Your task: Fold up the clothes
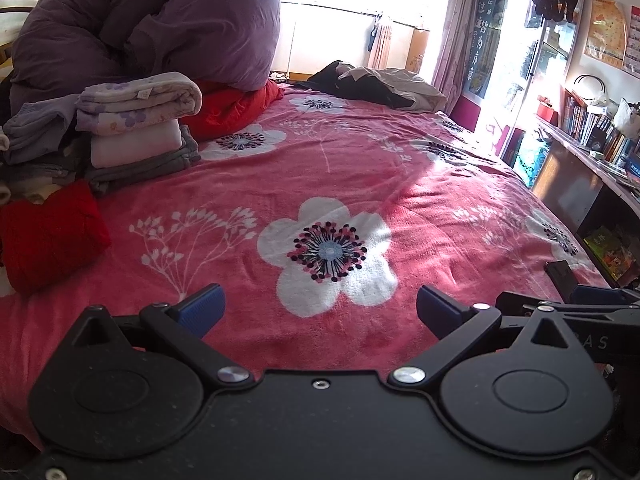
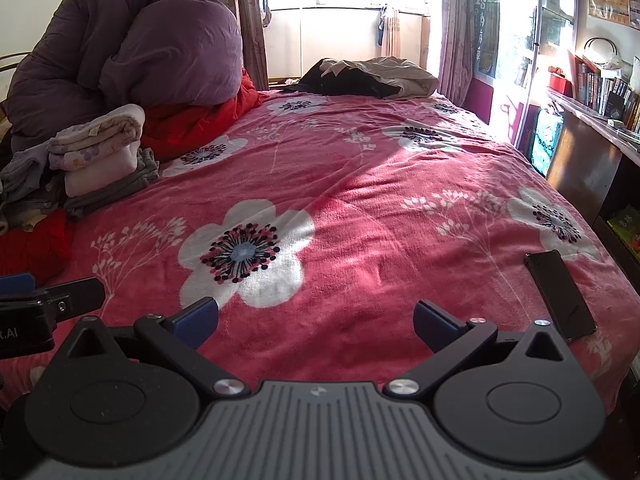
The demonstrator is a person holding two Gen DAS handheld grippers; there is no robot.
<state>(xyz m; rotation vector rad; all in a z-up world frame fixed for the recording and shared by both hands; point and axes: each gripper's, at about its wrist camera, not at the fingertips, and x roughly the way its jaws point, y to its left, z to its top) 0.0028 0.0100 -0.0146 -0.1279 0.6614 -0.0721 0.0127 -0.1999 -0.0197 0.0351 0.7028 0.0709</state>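
A crumpled heap of dark and beige clothes (image 1: 376,82) lies at the far end of the bed; it also shows in the right wrist view (image 2: 372,78). A stack of folded clothes (image 1: 136,128) sits at the left, also seen in the right wrist view (image 2: 100,152). A folded red garment (image 1: 48,236) lies in front of the stack. My left gripper (image 1: 320,312) is open and empty, low over the pink flowered blanket (image 1: 360,184). My right gripper (image 2: 316,322) is open and empty beside it, over the same blanket (image 2: 360,184).
A purple duvet (image 1: 152,28) and a red quilt (image 1: 236,108) are piled at the back left. A black phone (image 2: 560,294) lies on the bed near my right gripper. A bookshelf (image 1: 592,136) and a glass door run along the right side.
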